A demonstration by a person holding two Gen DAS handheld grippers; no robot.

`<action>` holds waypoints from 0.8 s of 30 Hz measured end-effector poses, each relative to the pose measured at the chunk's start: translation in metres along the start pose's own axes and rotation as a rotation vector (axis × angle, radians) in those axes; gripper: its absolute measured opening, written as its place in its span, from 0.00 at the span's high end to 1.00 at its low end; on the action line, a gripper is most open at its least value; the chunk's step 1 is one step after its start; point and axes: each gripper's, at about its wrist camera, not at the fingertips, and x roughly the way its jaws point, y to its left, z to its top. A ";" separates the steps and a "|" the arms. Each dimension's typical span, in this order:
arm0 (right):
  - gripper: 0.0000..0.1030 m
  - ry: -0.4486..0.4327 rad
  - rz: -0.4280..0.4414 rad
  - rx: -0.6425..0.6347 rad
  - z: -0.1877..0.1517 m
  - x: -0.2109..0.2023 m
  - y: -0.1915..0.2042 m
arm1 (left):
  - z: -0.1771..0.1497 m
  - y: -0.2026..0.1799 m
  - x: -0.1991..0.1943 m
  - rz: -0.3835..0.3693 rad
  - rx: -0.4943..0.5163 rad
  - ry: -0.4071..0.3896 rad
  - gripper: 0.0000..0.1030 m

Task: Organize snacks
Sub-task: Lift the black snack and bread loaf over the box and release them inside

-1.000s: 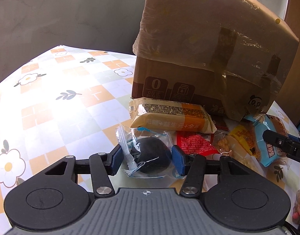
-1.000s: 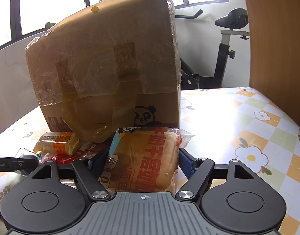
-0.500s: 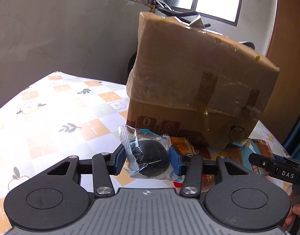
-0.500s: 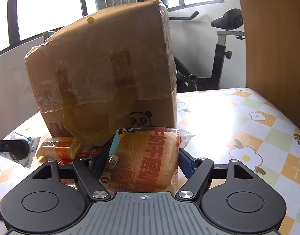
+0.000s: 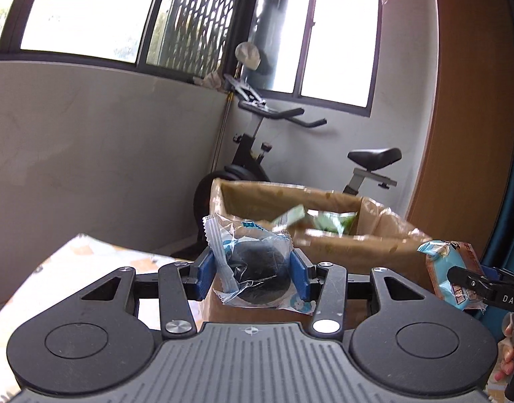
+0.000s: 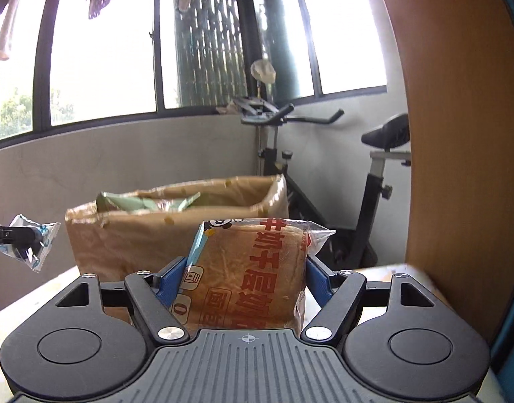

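Observation:
My left gripper (image 5: 252,273) is shut on a clear packet holding a round black cake (image 5: 258,273), lifted level with the rim of the open cardboard box (image 5: 374,245). My right gripper (image 6: 243,280) is shut on a brown bread packet with red lettering (image 6: 253,278), held in front of the same box (image 6: 129,238). Green packets (image 5: 330,223) lie inside the box and also show in the right wrist view (image 6: 146,201). The right gripper with its packet (image 5: 451,277) shows at the left view's right edge; the left one with the cake packet (image 6: 29,240) shows at the right view's left edge.
The box stands on a table with a floral checked cloth (image 5: 55,272). An exercise bike (image 5: 367,164) stands behind the table by a grey wall and windows. A brown wooden panel (image 6: 458,134) rises on the right.
Both grippers have risen with their packets from table level to the box's top. The open top and green packets inside have come into view; the snacks on the table have dropped out of sight.

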 end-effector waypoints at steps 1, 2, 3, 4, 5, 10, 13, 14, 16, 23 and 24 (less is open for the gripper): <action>0.31 -0.012 0.013 -0.007 0.011 0.002 0.000 | 0.011 -0.002 0.003 -0.003 0.011 -0.012 0.52; 0.31 -0.021 0.023 -0.013 0.020 0.005 0.000 | 0.020 -0.003 0.007 -0.003 0.017 -0.021 0.52; 0.31 -0.028 0.031 -0.017 0.027 0.008 0.001 | 0.029 -0.005 0.009 -0.005 0.021 -0.027 0.52; 0.31 -0.033 0.042 -0.022 0.036 0.013 0.002 | 0.038 -0.007 0.015 -0.005 0.028 -0.033 0.52; 0.31 -0.035 0.050 -0.027 0.042 0.019 0.002 | 0.044 -0.010 0.022 -0.003 0.040 -0.040 0.52; 0.31 -0.016 0.062 -0.098 0.070 0.065 0.018 | 0.069 -0.027 0.067 0.032 0.125 -0.034 0.52; 0.31 0.017 0.052 -0.125 0.077 0.097 0.027 | 0.075 -0.034 0.094 0.076 0.183 -0.011 0.52; 0.31 0.029 0.046 -0.129 0.078 0.107 0.028 | 0.076 -0.037 0.102 0.087 0.225 0.004 0.51; 0.31 0.057 0.025 -0.125 0.078 0.124 0.030 | 0.075 -0.043 0.118 0.112 0.289 0.033 0.51; 0.31 0.121 -0.005 -0.103 0.066 0.153 0.029 | 0.077 -0.035 0.153 0.093 0.285 0.118 0.49; 0.30 0.122 -0.007 -0.102 0.065 0.154 0.030 | 0.076 -0.034 0.155 0.085 0.280 0.127 0.48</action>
